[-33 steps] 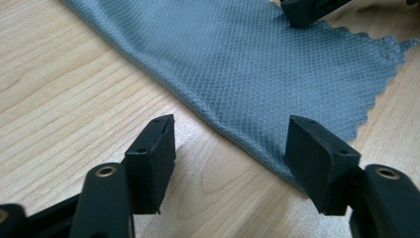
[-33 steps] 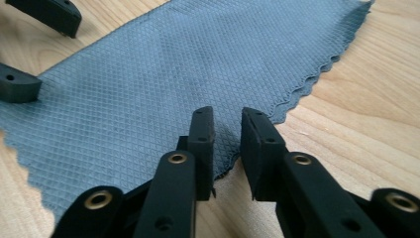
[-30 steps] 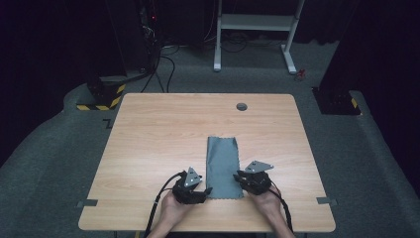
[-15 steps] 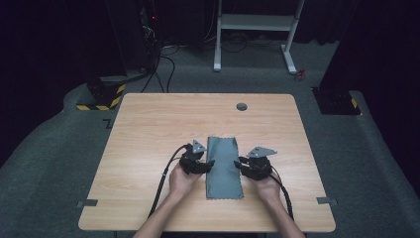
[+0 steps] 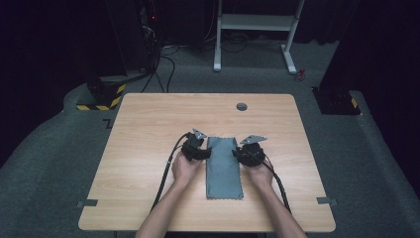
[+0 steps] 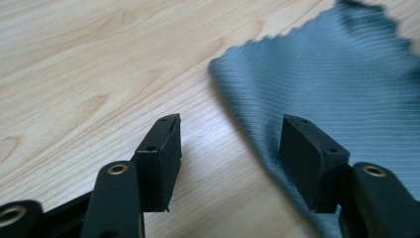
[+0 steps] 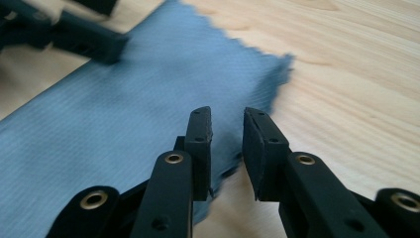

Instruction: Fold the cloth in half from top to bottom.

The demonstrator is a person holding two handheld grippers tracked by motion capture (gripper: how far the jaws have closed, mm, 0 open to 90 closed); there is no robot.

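1. The cloth [image 5: 224,167] is laid flat on the wooden table [image 5: 148,129], in the near middle part, as a long narrow strip which runs from the person toward the far edge
2. No container is seen on the table; only a small round dark hole [image 5: 241,106] is found in the top near the far edge
3. The cloth is made of a grey-blue fabric with fine ribs, and its edges are cut in small zigzag teeth, as is seen in the left gripper view [image 6: 317,74] and the right gripper view [image 7: 148,104]
4. The table top is of pale wood with a visible grain, and it is smooth
5. The left gripper [image 5: 196,147] is held just beside the left long edge of the cloth, near its far end; its jaws are spread wide, with the cloth edge between them, and nothing is pinched
6. The right gripper [image 5: 247,151] is held at the right long edge; its jaws have just been closing, a narrow gap is left, and the cloth edge lies just below them, not yet pressed
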